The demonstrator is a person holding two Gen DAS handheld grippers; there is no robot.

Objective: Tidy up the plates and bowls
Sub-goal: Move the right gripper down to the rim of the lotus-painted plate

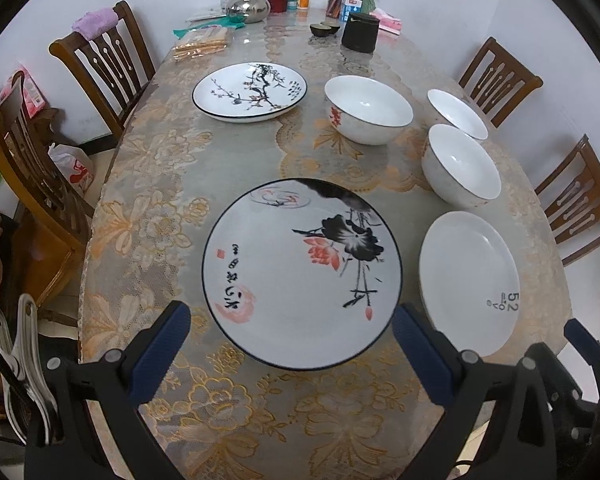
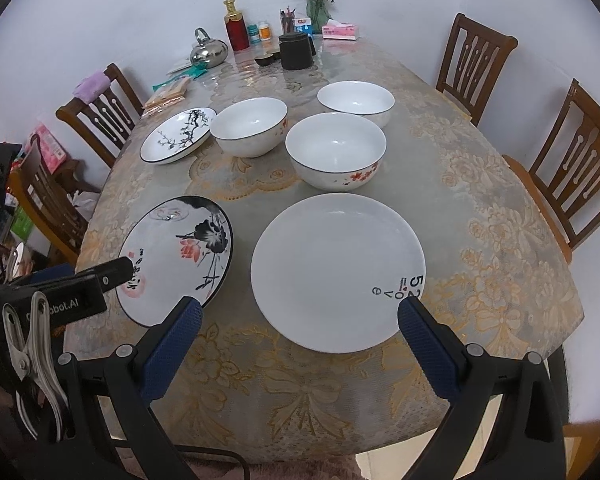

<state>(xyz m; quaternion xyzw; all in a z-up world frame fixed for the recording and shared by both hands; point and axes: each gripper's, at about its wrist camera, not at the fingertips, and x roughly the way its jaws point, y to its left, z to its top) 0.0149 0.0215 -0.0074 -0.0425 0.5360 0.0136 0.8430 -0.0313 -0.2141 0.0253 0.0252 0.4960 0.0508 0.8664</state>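
The lotus plate (image 1: pixel 302 274) lay flat at the near edge of the surface (image 1: pixel 148 184), between the parted fingers of my left gripper (image 1: pixel 290 334), which held nothing. Just beside it lay the plain white plate (image 2: pixel 338 272), framed by my right gripper (image 2: pixel 300 330), also spread wide and empty. Beyond stood three white bowls (image 2: pixel 336 150) and a branch-painted plate (image 1: pixel 250 91), apart from each other.

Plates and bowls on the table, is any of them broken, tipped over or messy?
Nothing stands out. The lotus plate, the plain white plate, the branch plate and the three bowls all sit upright and apart on the tablecloth, with no chips or spills showing.
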